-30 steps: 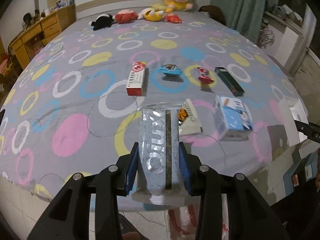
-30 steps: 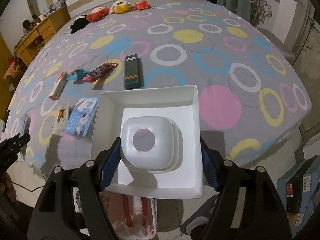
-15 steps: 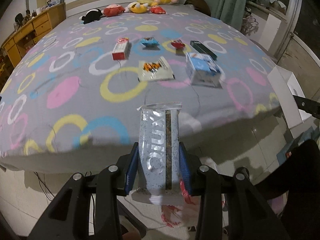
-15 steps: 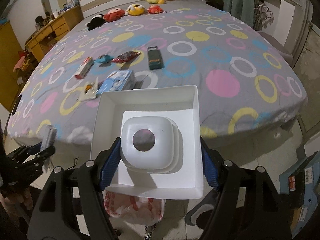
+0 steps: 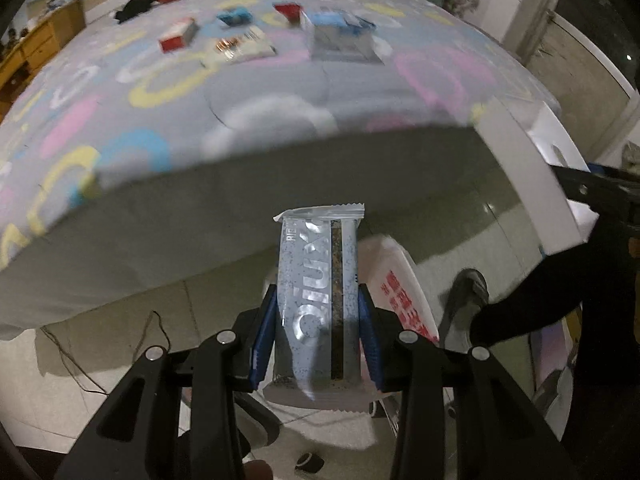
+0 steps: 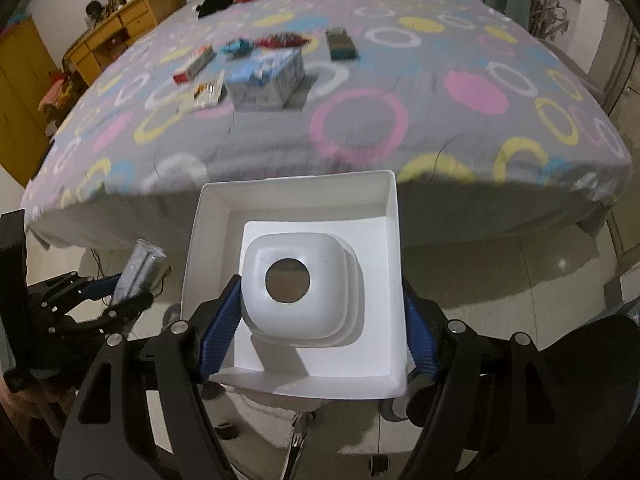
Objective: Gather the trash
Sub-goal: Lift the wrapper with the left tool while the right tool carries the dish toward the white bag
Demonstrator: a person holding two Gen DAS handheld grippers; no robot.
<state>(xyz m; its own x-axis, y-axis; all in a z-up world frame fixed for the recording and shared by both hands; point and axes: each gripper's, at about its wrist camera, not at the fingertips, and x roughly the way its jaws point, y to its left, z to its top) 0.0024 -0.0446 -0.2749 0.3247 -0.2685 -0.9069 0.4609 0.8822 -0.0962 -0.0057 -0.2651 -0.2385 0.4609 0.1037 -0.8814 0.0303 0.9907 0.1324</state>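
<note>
The left tongs clamp a silvery snack wrapper upright between their blue pads, below the bed edge. The right tongs grip a white box, also beneath that edge.

Wrapper sat between left gripper pads, box between right gripper pads, both near of bed; packets far on bed.
</note>
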